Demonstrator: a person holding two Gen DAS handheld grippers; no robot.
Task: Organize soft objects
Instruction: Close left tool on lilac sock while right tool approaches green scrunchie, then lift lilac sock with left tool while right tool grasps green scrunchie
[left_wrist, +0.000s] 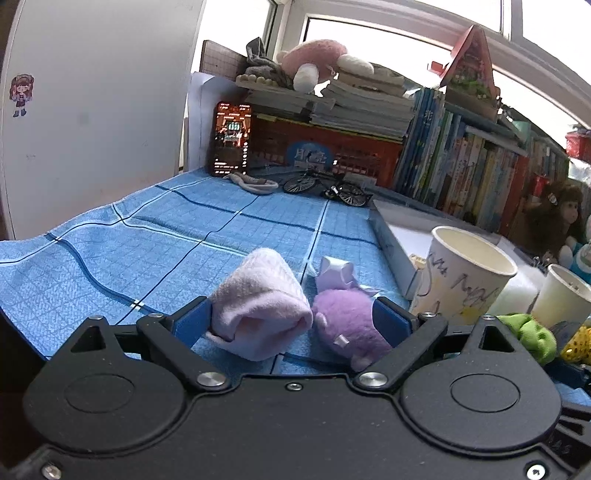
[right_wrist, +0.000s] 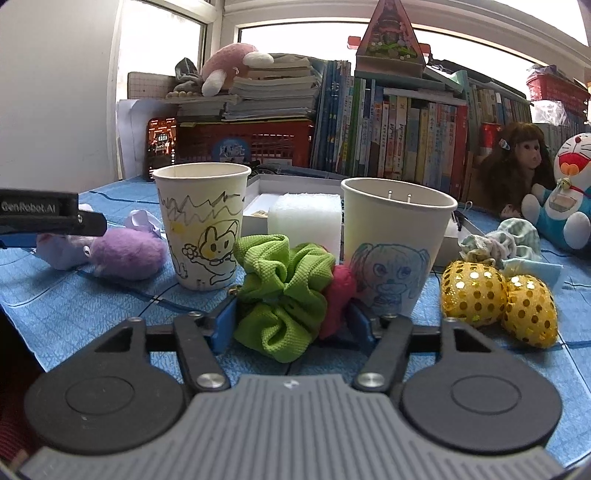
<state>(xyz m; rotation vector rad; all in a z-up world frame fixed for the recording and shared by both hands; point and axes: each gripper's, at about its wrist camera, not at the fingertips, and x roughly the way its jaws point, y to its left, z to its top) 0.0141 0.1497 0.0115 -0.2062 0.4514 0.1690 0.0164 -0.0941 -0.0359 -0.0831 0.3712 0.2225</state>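
Right wrist view first: my right gripper (right_wrist: 291, 321) has its blue fingers (right_wrist: 223, 325) on either side of a green scrunchie (right_wrist: 284, 291) and a red scrunchie (right_wrist: 338, 295) bunched against it. The left pad touches the green fabric, the right pad sits against the red one, so I judge the fingers half closed and pressing on the pair, both resting on the blue checked cloth (right_wrist: 74, 310) over the desk. Just behind them stand two paper cups, the rabbit-drawing cup (right_wrist: 203, 225) to the left and the girl-drawing cup (right_wrist: 395, 240) to the right; what I can see of their insides looks empty. To the right lie two gold sequinned pieces (right_wrist: 498, 299) and a pale striped scrunchie (right_wrist: 513, 236).

From the left wrist view, my left gripper (left_wrist: 291, 321) stands wide, with a rolled pink sock (left_wrist: 258, 302) and a purple fluffy toy (left_wrist: 347, 317) side by side between the fingers (left_wrist: 192, 321). Each pad is at or just beside its item; I cannot tell whether they press, and nothing is lifted.

Judging by this, the sorting has hardly begun: every soft piece is on the cloth, none visibly in a cup, and all remain to be put away.
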